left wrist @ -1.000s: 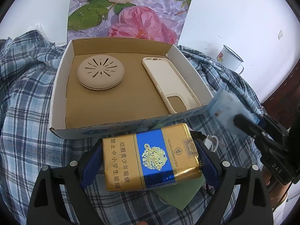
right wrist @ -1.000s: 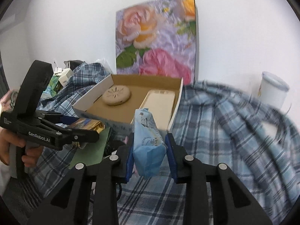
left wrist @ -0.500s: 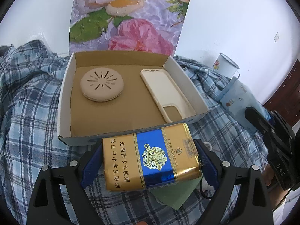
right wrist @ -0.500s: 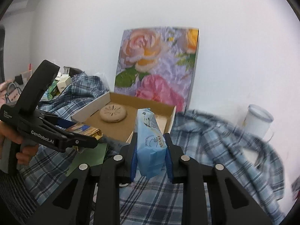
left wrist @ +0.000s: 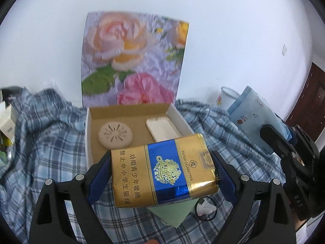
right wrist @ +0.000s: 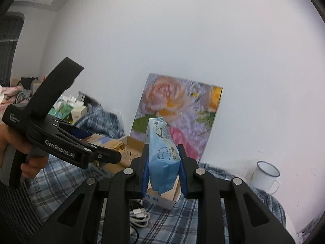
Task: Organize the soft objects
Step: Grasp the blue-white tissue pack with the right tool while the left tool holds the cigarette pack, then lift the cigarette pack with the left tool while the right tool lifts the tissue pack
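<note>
Soft, even daylight fills both views, and the white wall [right wrist: 182,40] is bright and nearly washed out. Shadows are faint. The floral panel [left wrist: 132,61] and plaid cloth [left wrist: 40,132] smear with motion blur, while the gold pack [left wrist: 162,168] stays sharp with foil glare. Fisheye bending curves the edges into dark corners
</note>
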Available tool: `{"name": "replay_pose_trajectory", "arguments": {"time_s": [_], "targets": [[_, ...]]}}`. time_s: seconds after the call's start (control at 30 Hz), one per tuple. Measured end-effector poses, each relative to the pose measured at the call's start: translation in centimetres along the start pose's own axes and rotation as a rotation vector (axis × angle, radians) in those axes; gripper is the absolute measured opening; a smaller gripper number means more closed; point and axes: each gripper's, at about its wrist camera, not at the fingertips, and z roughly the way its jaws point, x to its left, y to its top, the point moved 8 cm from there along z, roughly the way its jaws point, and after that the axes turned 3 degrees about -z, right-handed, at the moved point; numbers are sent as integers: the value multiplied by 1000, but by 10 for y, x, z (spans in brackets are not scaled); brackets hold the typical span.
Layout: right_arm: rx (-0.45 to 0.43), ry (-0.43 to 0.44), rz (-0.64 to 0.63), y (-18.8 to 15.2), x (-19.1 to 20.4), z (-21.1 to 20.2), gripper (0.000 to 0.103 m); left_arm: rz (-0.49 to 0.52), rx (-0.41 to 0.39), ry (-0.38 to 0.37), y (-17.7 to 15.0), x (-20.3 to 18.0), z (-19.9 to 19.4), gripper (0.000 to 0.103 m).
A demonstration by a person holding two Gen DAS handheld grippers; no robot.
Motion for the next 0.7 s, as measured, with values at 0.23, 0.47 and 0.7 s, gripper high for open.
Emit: {"name": "replay_pose_trajectory", "arguments": {"time_s": [0.23,0.47,0.7], "targets": [[-55,-16,20,27,-9,-11,21,20,-88,2,33,-3,-40,93],[-123,-32,29,66,-19,-16,19,49,-183,15,70,-9,-79,93],[-193,-56,31,104,-29,-19,17,46,-263,1,103,-15,-105,93]]}}
